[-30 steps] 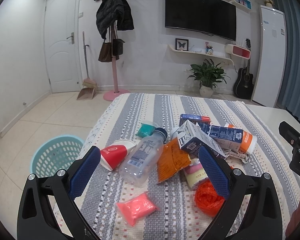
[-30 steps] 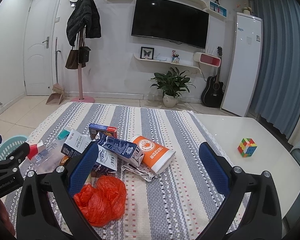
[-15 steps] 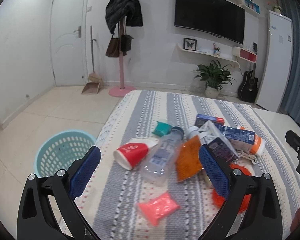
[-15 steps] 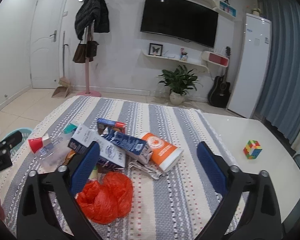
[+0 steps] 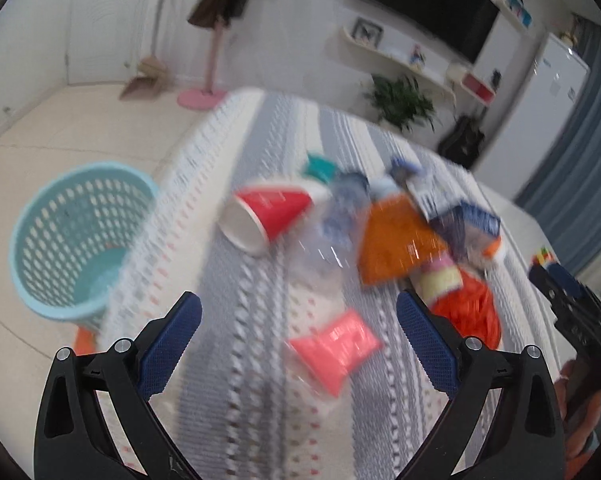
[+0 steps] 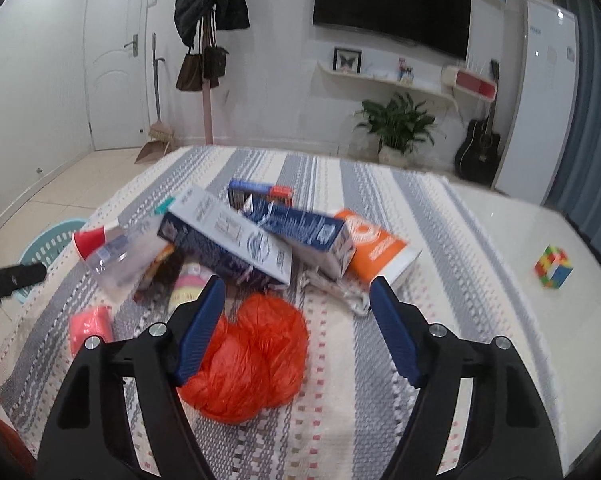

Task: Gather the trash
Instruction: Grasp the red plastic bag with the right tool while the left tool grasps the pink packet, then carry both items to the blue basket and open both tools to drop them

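Trash is still lying piled on the striped table, the teal basket waiting nearly empty on the floor. Right gripper is closing around the orange bag, not yet pinching; left gripper is hanging wide above the pink packet.

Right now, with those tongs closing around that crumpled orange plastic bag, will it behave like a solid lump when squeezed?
Probably not. The orange plastic bag looks thin, wrinkled and loosely bunched, so it should squash flat and feel light. Its glossy film may slip. The right tongs are closing with it between them, not yet pressing.
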